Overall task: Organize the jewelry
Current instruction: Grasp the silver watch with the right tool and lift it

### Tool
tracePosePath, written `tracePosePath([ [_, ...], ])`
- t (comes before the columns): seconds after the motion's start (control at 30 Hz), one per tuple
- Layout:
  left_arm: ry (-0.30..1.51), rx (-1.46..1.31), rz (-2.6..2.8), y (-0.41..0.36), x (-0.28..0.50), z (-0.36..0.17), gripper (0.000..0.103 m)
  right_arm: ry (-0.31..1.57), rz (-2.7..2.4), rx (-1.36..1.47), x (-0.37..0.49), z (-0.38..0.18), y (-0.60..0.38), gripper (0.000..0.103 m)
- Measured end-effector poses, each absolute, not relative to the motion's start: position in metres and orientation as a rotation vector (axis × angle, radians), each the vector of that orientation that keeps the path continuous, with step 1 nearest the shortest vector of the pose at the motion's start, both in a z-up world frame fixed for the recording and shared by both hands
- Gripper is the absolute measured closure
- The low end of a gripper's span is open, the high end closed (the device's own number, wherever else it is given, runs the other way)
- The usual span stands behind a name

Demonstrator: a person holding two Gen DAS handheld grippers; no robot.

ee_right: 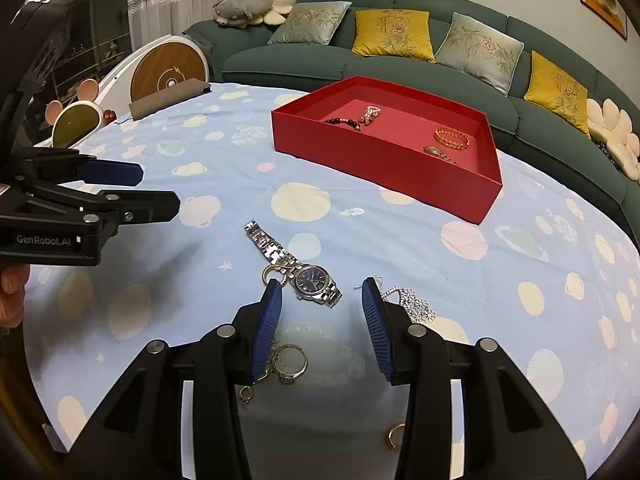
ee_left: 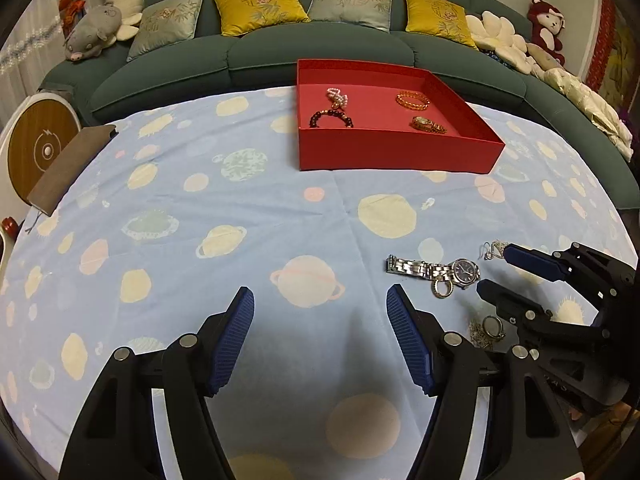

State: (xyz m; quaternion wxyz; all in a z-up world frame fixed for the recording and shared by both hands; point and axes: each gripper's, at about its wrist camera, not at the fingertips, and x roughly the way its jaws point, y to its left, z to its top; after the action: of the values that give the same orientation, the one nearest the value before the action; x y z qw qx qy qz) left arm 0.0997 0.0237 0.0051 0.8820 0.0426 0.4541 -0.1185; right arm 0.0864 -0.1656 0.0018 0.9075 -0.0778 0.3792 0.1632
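Note:
A red tray (ee_left: 400,154) (ee_right: 384,168) at the table's far side holds a pearl bracelet (ee_left: 338,96), a dark bead bracelet (ee_left: 330,118), an amber bracelet (ee_left: 413,100) and a gold watch (ee_left: 428,124). A silver watch (ee_left: 434,270) (ee_right: 298,270) lies on the planet-print cloth. My right gripper (ee_right: 322,290) (ee_left: 494,270) is open, low over the watch's dial end. A silver flower earring (ee_right: 414,302) lies right of it, with rings (ee_right: 290,362) beneath it. My left gripper (ee_left: 320,298) (ee_right: 160,190) is open and empty, left of the watch.
A brown pouch (ee_left: 66,168) lies at the table's left edge by a round wooden-faced appliance (ee_left: 38,152). A green sofa (ee_left: 260,52) with cushions and plush toys curves behind the table. A gold ring (ee_right: 396,436) lies near the front edge.

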Motion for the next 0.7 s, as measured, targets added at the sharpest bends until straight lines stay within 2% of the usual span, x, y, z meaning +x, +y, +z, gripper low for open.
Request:
tracePosePath([
  [0.43, 0.999, 0.021, -0.282, 0.037, 0.109, -0.004, 0.037, 0.874, 0.405, -0.155, 0.117, -0.018, -0.161, 0.063],
  [0.47, 1.0, 0.022, -0.286, 0.036, 0.108, -0.004, 0.037, 0.873, 0.41, -0.16, 0.118, -0.018, -0.16, 0.064],
  [0.53, 1.0, 0.023, -0.292, 0.035, 0.108, -0.004, 0.037, 0.872, 0.423, -0.166, 0.118, -0.018, -0.158, 0.073],
  [0.7, 1.006, 0.012, -0.314, 0.027, 0.108, -0.003, 0.037, 0.877, 0.433, -0.167, 0.114, -0.016, -0.155, 0.078],
])
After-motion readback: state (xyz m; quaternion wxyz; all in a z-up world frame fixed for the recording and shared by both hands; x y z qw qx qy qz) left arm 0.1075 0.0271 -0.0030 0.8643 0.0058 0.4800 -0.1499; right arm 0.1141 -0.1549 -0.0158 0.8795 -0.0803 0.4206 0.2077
